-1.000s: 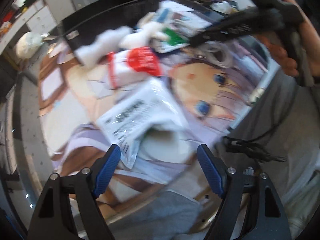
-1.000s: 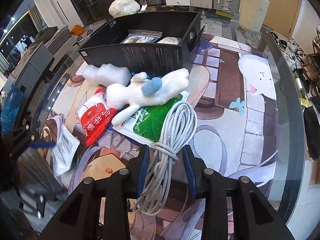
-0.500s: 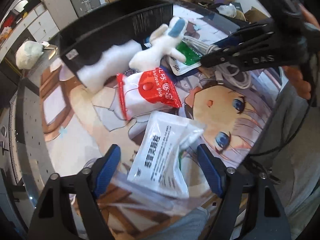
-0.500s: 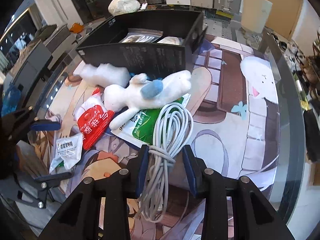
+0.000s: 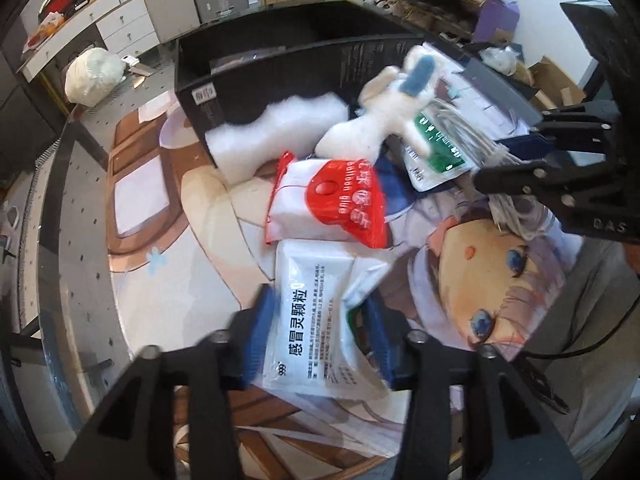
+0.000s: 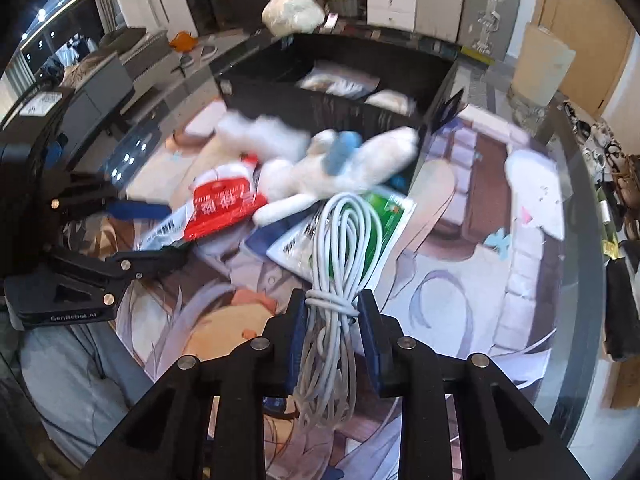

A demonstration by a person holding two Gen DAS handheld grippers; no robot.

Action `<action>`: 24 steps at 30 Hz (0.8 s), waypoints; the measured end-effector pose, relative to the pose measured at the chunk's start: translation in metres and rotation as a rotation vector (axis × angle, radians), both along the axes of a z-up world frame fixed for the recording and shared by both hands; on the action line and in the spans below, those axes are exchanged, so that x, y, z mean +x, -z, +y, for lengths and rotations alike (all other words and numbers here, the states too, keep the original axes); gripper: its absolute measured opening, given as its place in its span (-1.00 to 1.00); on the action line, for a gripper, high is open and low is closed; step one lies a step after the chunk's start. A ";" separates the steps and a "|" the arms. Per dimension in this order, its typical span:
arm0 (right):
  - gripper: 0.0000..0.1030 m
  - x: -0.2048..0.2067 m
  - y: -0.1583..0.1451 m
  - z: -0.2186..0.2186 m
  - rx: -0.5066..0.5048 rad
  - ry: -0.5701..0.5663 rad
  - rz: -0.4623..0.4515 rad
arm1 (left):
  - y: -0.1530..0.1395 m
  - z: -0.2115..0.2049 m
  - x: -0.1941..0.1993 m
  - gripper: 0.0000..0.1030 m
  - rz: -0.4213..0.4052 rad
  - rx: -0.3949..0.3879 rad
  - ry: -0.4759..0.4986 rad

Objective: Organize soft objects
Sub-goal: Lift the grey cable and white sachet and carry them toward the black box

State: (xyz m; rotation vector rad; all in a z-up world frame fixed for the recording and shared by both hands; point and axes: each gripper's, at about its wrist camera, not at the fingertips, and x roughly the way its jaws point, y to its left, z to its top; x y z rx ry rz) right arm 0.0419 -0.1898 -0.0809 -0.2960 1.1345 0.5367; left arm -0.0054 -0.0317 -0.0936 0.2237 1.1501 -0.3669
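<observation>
My left gripper (image 5: pixel 320 340) is shut on a white medicine packet (image 5: pixel 320 320) with black print, low over the printed mat. My right gripper (image 6: pixel 334 328) is shut on a coiled white cable (image 6: pixel 340 264). Beyond them lie a red-and-white bag (image 5: pixel 336 204), a white plush toy with a blue ear (image 5: pixel 384 108), a white foam piece (image 5: pixel 272 136) and a green-and-white packet (image 5: pixel 436 152). The black box (image 6: pixel 320 108) stands behind them with pale packets inside. The left gripper also shows in the right wrist view (image 6: pixel 152 236).
The printed mat (image 6: pixel 500 240) covers a glass table whose edge curves at the right (image 6: pixel 588 280). A white bag (image 5: pixel 92 74) lies past the box. Cabinets and clutter stand behind the table.
My left gripper moved forward over the white medicine packet and closed on it. My right gripper moved slightly with the cable still held.
</observation>
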 end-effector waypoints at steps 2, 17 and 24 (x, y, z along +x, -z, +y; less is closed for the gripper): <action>-0.48 -0.001 0.005 0.003 -0.014 -0.002 0.009 | 0.007 0.002 0.005 0.02 -0.011 0.017 -0.019; -0.53 -0.025 -0.007 0.008 0.068 -0.071 0.017 | -0.015 -0.011 -0.023 -0.51 -0.075 -0.056 0.071; -0.53 -0.030 -0.014 0.007 0.083 -0.060 -0.014 | -0.035 0.001 -0.020 -0.52 -0.160 -0.093 0.027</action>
